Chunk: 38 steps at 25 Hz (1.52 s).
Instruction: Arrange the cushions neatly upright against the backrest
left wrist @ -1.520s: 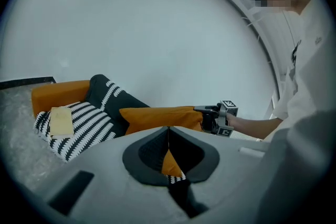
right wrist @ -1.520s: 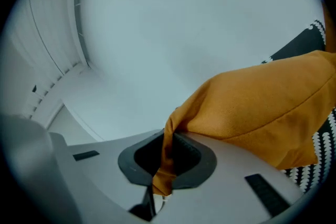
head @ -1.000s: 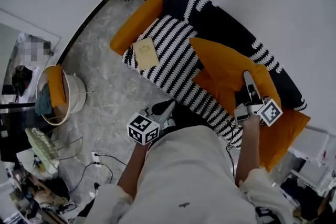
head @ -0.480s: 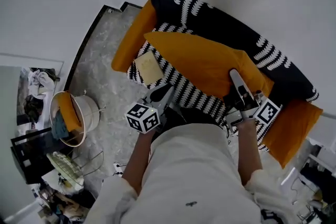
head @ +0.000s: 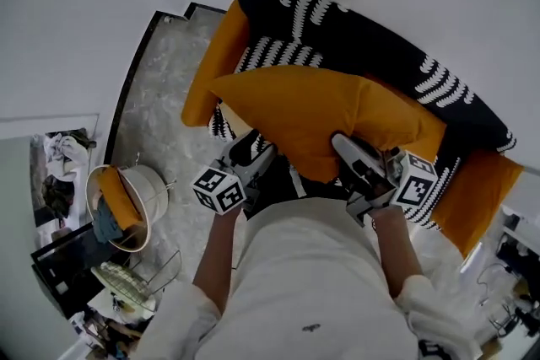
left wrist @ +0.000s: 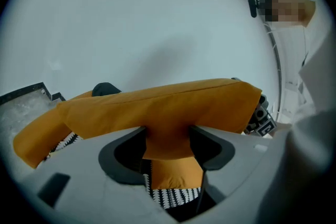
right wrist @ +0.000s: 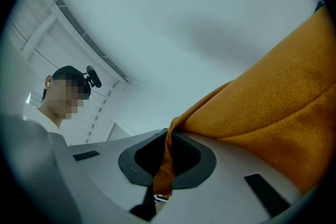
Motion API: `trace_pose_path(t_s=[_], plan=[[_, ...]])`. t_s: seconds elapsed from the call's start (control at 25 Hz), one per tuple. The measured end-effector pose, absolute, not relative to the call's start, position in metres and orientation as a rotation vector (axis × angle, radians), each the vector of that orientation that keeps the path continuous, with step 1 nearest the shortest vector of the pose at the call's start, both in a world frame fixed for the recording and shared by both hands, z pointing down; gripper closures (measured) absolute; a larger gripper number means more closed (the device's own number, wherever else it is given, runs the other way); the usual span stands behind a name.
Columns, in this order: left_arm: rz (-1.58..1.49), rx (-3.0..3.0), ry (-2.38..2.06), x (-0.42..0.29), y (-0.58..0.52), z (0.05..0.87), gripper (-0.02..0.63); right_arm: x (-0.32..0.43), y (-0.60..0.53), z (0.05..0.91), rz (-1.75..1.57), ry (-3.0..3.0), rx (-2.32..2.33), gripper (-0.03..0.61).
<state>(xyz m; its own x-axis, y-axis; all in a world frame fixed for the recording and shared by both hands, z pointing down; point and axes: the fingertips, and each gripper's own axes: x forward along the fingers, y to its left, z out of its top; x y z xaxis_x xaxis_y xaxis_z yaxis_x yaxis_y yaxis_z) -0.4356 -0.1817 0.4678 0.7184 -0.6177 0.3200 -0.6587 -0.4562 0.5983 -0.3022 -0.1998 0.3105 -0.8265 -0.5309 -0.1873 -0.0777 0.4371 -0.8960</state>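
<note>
Cushion (head: 312,110), orange: the right gripper (right wrist: 164,160) has its jaws clamped tight on a thin edge. The left gripper (left wrist: 168,152) has just been opening, jaws apart with a fold of cushion between them. It's held up across the striped sofa (head: 274,55), in front of the backrest (head: 371,34).

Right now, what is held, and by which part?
The right gripper pinches the orange cushion by an edge fold. The left gripper has just been opening its jaws, the cushion's lower edge between them, not clearly clamped.
</note>
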Motion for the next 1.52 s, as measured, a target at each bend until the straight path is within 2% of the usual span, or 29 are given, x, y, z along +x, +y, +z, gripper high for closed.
trace_pose_path(t_s=[0.32,0.52,0.6,0.88,1.2,1.52], plan=[[0.134,2.363,-0.662,-0.442,-0.248,0.467,0.439,-0.339,-0.244,0.302,-1.351,2.215,-0.669,0.563],[0.185,2.460,-0.569,-0.454,-0.298,0.483,0.565,-0.358,-0.274,0.322,-1.338,2.178,-0.782,0.563],[0.221,2.475,-0.563,-0.455,-0.311,0.488,0.594,-0.358,-0.281,0.331,-1.342,2.147,-0.830,0.563],[0.213,2.425,-0.510,-0.464,-0.341,0.497,0.601,-0.326,-0.310,0.374,-1.336,2.172,-1.107,0.563],[0.229,2.350,-0.509,-0.493,-0.360,0.515,0.601,-0.328,-0.326,0.456,-1.409,2.453,-1.492,0.563],[0.303,2.377,-0.460,-0.477,-0.366,0.538,0.603,-0.298,-0.358,0.508,-1.360,2.465,-1.656,0.563]])
